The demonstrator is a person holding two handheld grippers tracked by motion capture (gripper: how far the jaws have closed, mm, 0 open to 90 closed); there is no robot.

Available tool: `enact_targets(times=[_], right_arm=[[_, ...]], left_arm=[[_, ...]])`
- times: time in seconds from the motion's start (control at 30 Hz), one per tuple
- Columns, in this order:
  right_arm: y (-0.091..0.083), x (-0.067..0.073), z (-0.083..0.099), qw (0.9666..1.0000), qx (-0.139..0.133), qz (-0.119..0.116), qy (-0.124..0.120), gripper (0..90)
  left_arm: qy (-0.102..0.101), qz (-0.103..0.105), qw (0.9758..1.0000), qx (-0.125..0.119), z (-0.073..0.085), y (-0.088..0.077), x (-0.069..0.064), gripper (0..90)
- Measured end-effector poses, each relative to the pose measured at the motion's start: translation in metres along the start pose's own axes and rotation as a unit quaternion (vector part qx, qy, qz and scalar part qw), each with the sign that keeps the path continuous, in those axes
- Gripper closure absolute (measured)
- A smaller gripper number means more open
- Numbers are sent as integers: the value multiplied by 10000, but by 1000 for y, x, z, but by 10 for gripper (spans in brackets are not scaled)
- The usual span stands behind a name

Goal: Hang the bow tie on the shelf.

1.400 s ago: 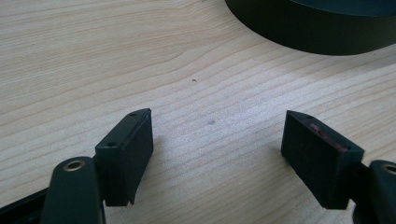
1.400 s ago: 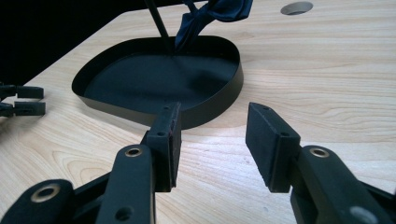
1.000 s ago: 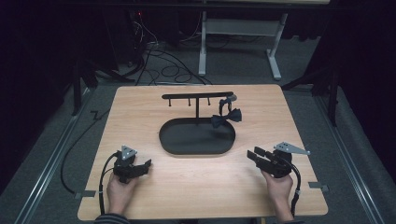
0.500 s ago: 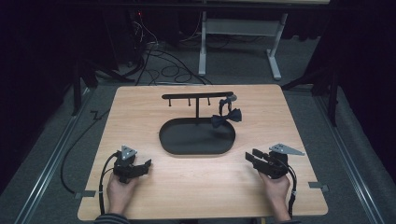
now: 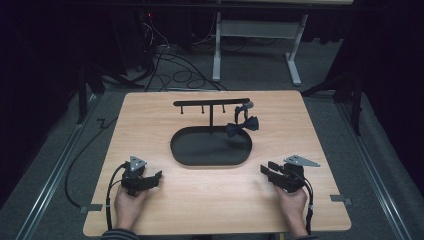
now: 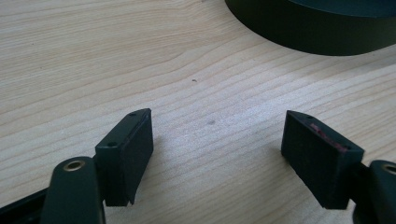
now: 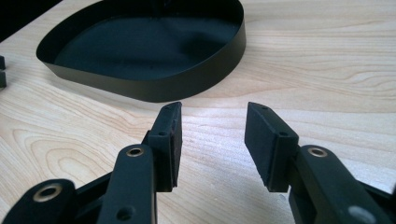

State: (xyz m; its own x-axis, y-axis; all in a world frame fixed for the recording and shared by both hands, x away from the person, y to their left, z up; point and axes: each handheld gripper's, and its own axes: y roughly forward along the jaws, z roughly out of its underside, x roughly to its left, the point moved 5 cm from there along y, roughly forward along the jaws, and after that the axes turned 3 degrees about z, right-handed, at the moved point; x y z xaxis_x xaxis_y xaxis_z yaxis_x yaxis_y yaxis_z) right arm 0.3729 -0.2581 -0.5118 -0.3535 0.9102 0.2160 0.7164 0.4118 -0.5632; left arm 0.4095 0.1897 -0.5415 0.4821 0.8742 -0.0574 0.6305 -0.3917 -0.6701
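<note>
Left gripper: rests low on the table near the person's edge, jaws standing wide apart, nothing between them. In the left gripper view the bare wood lies between the pads.
Right gripper: rests low near the same edge, well apart from the left one, jaws parted to a middling gap and gripping nothing. In the right gripper view its pads frame bare wood just short of the tray.
Table: light wood; bare around both grippers.
Tray: black oval dish with a low wall, ahead of both grippers and between them, nearer the right gripper's line of sight.
Tray contents: empty as far as its dark floor shows, both from above and in the right gripper view.
Stand: black T-shaped rack rising from the tray's far side, with small pegs under the crossbar; three pegs hang bare.
Bow tie: black, hanging by its strap from the crossbar's end on the right gripper's side, dangling above the tray's far rim; well ahead of both grippers.
Progress: judged not started. The bow tie hangs on the rack untouched, and neither gripper has reached it.
Remaining: judged to be the whole job: reach forward past the tray, take the bow tie, lift its strap off the peg, then set it down.
</note>
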Motion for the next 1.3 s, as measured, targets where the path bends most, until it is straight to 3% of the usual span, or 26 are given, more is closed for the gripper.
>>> enact_targets(times=[0.83,1.3], right_arm=[[20,-1,9,9990,380,206,-97,584],[27,-1,9,9970,532,426,-374,560]], left_arm=[[0,2,10000,1,0,0,0,256],[-7,13,10000,0,0,0,0,256]])
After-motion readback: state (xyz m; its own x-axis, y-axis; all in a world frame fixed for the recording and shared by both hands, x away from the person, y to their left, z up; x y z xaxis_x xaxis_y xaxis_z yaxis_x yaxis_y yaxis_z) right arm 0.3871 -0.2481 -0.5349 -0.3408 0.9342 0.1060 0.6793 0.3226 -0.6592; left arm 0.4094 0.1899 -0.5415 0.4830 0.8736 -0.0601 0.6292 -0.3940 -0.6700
